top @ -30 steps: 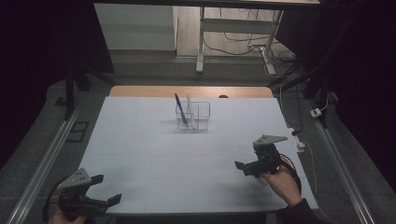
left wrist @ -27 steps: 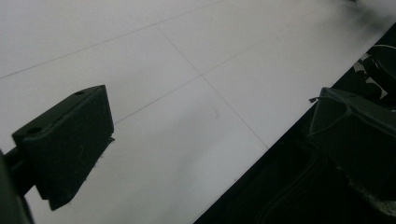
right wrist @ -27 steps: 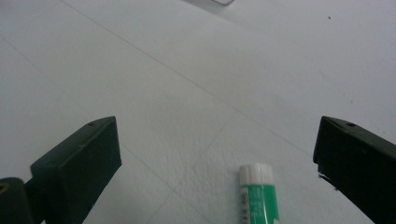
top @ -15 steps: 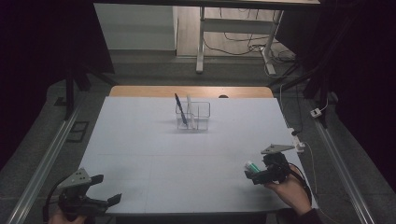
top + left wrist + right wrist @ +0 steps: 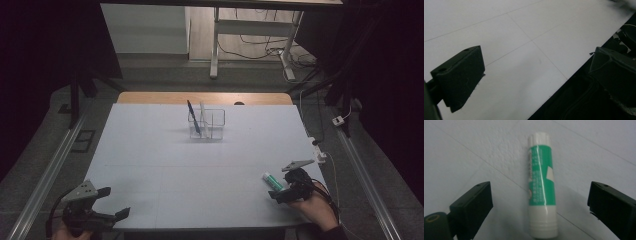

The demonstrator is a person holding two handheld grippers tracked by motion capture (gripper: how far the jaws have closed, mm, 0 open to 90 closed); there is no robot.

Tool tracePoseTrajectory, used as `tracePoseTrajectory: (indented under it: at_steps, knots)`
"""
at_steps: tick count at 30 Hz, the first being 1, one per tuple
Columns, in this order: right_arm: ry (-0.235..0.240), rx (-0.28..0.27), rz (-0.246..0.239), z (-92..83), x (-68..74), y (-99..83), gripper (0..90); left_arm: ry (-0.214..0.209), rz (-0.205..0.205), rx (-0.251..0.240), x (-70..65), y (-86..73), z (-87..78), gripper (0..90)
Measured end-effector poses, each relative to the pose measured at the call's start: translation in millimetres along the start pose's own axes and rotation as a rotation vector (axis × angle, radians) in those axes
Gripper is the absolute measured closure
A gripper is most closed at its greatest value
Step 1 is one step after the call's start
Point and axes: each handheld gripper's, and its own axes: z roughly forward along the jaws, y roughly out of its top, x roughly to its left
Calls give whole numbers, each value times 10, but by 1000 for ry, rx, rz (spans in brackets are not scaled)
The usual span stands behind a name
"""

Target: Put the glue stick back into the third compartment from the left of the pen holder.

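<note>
Claws [image 5: 111, 202] [image 5: 541, 207] both wide: one glue stick [image 5: 541, 182] between right's jaws, untouched.

Left gripper [image 5: 534, 75]: jaws wide apart, nothing between them. One black jaw sits over the white table surface [image 5: 519, 37] at lower left of the view; the other hangs past the table edge at right, over dark ground. Thin seam lines cross the surface. The table edge runs diagonally from upper right to bottom centre. Blurred dark shape at top right, unidentifiable.
</note>
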Motion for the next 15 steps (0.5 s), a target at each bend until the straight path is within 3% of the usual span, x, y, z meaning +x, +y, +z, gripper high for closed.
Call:
tracePoseTrajectory:
  at_steps: [6,10,15]
  knots:
    - [-18,73,-25,43,-3,-44,238,-1,0,1,0,1,1,0]
    - [-34,76,-35,22,4,-38,376,-1,0,2,1,1,2,0]
    - [-27,78,-31,-8,0,-29,617,0,0,3,-1,1,3,0]
